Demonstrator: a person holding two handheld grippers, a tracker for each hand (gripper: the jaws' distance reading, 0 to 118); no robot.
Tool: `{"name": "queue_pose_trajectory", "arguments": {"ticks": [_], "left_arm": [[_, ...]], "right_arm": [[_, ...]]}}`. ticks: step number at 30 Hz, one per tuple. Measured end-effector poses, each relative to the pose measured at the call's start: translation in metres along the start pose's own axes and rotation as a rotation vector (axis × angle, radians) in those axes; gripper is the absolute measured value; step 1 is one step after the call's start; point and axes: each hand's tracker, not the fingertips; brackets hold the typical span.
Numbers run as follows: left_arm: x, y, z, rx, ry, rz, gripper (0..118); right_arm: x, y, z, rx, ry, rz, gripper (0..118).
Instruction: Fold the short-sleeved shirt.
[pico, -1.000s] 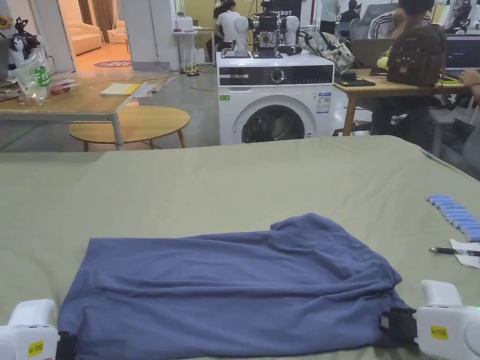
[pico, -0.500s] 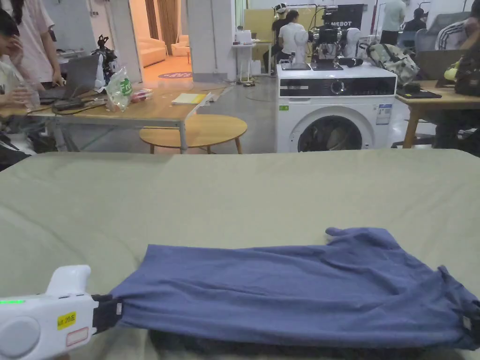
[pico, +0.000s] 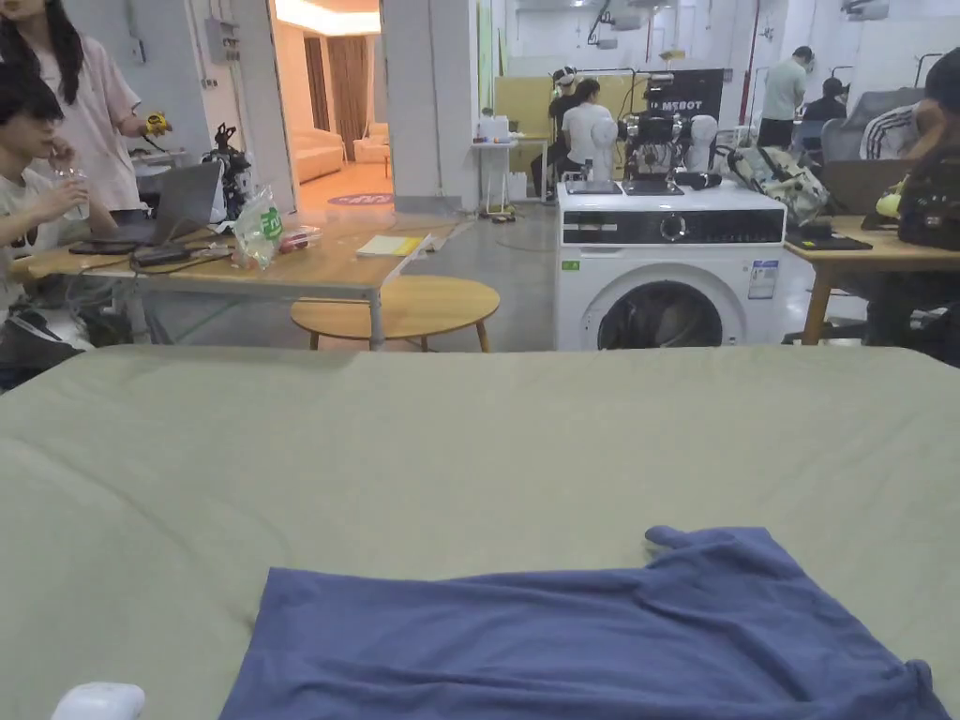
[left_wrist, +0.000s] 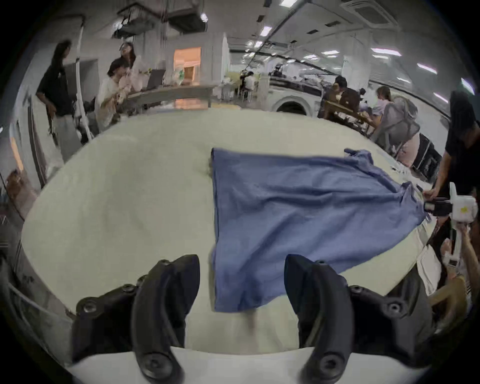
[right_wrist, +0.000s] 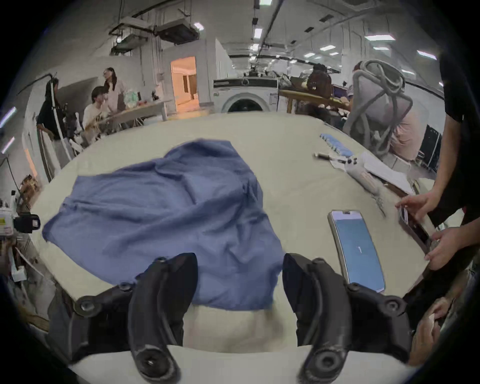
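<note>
The blue short-sleeved shirt (pico: 581, 637) lies spread across the near part of the green-covered table (pico: 469, 450), with one sleeve sticking out at its far right. In the left gripper view my left gripper (left_wrist: 241, 262) is open, and the shirt's (left_wrist: 298, 207) near left corner lies loose between the jaws. The right gripper (right_wrist: 239, 259) is open too, and the near right hem of the shirt (right_wrist: 168, 207) rests between its jaws. Each gripper shows small in the other's view, the right gripper (left_wrist: 439, 206) and the left gripper (right_wrist: 26, 223), each at a shirt edge.
A phone (right_wrist: 357, 249) lies on the table right of the shirt. Farther back are a pen (right_wrist: 327, 156), a paper and a row of blue items (right_wrist: 335, 146). A person's hands (right_wrist: 415, 205) reach over the right edge. A washing machine (pico: 670, 267) stands beyond the table.
Both grippers were shut on the shirt's near corners half a second ago; now both are open and the corners lie on the table. The head camera has tilted up.
</note>
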Motion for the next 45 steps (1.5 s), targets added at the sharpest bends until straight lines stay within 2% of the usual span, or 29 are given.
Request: {"name": "queue_pose_trajectory", "arguments": {"ticks": [2, 4, 6, 10, 11, 12, 13, 14, 15, 16, 18, 26, 27, 28, 29, 30, 33, 37, 40, 42, 43, 45], "left_arm": [[0.014, 0.017, 0.004, 0.101, 0.006, 0.006, 69], [0.034, 0.035, 0.008, 0.200, -0.018, 0.002, 69], [0.054, 0.051, 0.008, 0.255, -0.062, 0.008, 69], [0.080, 0.063, 0.003, 0.294, -0.141, 0.015, 67], [0.084, 0.064, 0.002, 0.283, -0.143, 0.017, 61], [0.088, 0.063, 0.001, 0.272, -0.153, 0.013, 46], [0.091, 0.063, 0.000, 0.269, -0.158, 0.003, 21], [0.092, 0.062, -0.002, 0.259, -0.156, -0.009, 8], [0.090, 0.061, -0.004, 0.249, -0.141, -0.013, 1], [0.088, 0.059, -0.005, 0.248, -0.140, -0.012, 0], [0.076, 0.058, -0.006, 0.246, -0.191, 0.024, 0], [0.008, 0.094, -0.048, 0.115, -0.099, 0.209, 0], [-0.005, 0.103, -0.064, 0.092, -0.139, 0.215, 8], [-0.013, 0.109, -0.078, 0.054, -0.141, 0.225, 36], [-0.018, 0.116, -0.097, 0.007, -0.106, 0.215, 56], [-0.024, 0.125, -0.116, -0.022, -0.069, 0.178, 59], [-0.034, 0.144, -0.171, -0.113, 0.045, 0.118, 59], [-0.049, 0.156, -0.225, -0.191, 0.078, 0.175, 56], [-0.049, 0.157, -0.248, -0.253, 0.120, 0.164, 34], [-0.047, 0.151, -0.261, -0.301, 0.115, 0.166, 31], [-0.045, 0.150, -0.259, -0.276, 0.121, 0.164, 24], [-0.038, 0.151, -0.258, -0.251, 0.134, 0.143, 2]], "right_arm": [[-0.018, 0.010, 0.008, 0.086, 0.012, 0.030, 70], [-0.039, 0.022, 0.010, 0.144, 0.066, 0.037, 70], [-0.064, 0.036, 0.007, 0.154, 0.142, 0.041, 70], [-0.101, 0.045, -0.006, 0.154, 0.191, 0.070, 68], [-0.107, 0.045, -0.010, 0.144, 0.208, 0.067, 62], [-0.113, 0.043, -0.012, 0.136, 0.223, 0.064, 48], [-0.116, 0.042, -0.014, 0.132, 0.234, 0.063, 26], [-0.119, 0.039, -0.017, 0.125, 0.242, 0.064, 14], [-0.122, 0.037, -0.021, 0.116, 0.235, 0.068, 5], [-0.123, 0.037, -0.023, 0.104, 0.233, 0.077, 0], [-0.121, 0.034, -0.030, 0.093, 0.238, 0.077, 0], [-0.107, 0.043, -0.049, 0.052, 0.269, 0.051, 0], [-0.102, 0.044, -0.049, 0.053, 0.281, 0.040, 0], [-0.099, 0.044, -0.050, 0.054, 0.290, 0.032, 0], [-0.095, 0.044, -0.051, 0.054, 0.296, 0.023, 0], [-0.090, 0.044, -0.051, 0.050, 0.298, 0.019, 0], [-0.076, 0.043, -0.053, 0.036, 0.288, 0.009, 0], [-0.055, 0.040, -0.054, -0.008, 0.274, -0.026, 0], [-0.039, 0.036, -0.060, -0.024, 0.244, -0.043, 0], [-0.034, 0.039, -0.063, -0.039, 0.239, -0.051, 0], [-0.033, 0.040, -0.063, -0.041, 0.237, -0.054, 0], [-0.028, 0.047, -0.065, -0.040, 0.231, -0.055, 0]]}}
